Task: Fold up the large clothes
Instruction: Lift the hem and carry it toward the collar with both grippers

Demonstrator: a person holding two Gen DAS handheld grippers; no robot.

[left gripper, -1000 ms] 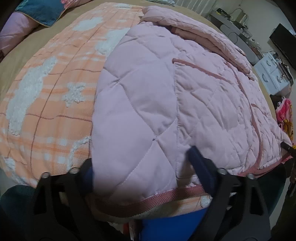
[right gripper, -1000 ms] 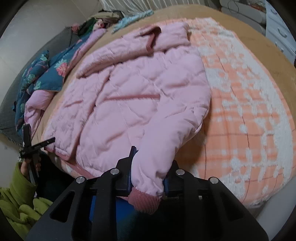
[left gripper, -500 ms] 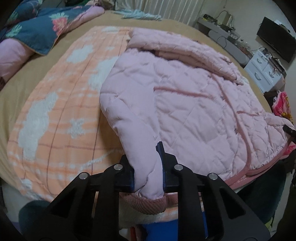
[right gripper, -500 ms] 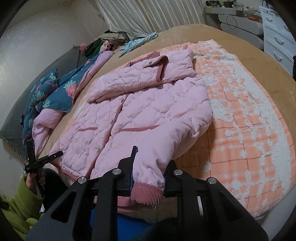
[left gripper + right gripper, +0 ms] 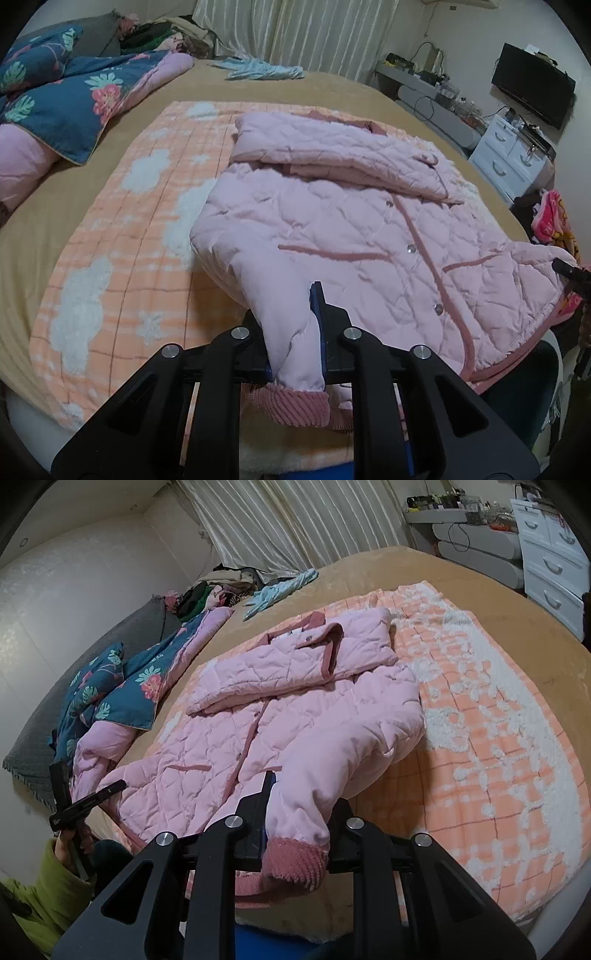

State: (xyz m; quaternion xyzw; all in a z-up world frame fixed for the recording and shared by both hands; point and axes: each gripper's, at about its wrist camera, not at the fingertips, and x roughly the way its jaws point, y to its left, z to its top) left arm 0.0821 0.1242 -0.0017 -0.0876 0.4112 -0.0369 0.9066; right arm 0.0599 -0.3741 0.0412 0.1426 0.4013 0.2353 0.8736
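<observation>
1. The pink quilted jacket (image 5: 354,236) lies front-up on an orange-and-white checked fleece blanket (image 5: 122,258) spread over the tan-covered bed (image 5: 332,88); its hem hangs at the near bed edge.
2. Left tongs (image 5: 295,347): jaws have just closed and are clamped on one sleeve just above its ribbed darker-pink cuff (image 5: 291,406), the sleeve raised off the blanket.
3. Right tongs (image 5: 297,830): closed tight on the other sleeve above its ribbed cuff (image 5: 295,860), likewise lifted.
4. Open room: bare blanket lies to both sides of the jacket and tan bed beyond the collar. A blue floral quilt (image 5: 66,107) crowds one far corner.
5. Left view alone shows a wall-mounted black screen (image 5: 532,85) and the snap buttons down the front.
6. Right view alone shows a green sleeve (image 5: 48,897) and the heap of clothes (image 5: 218,587) by the curtain.
</observation>
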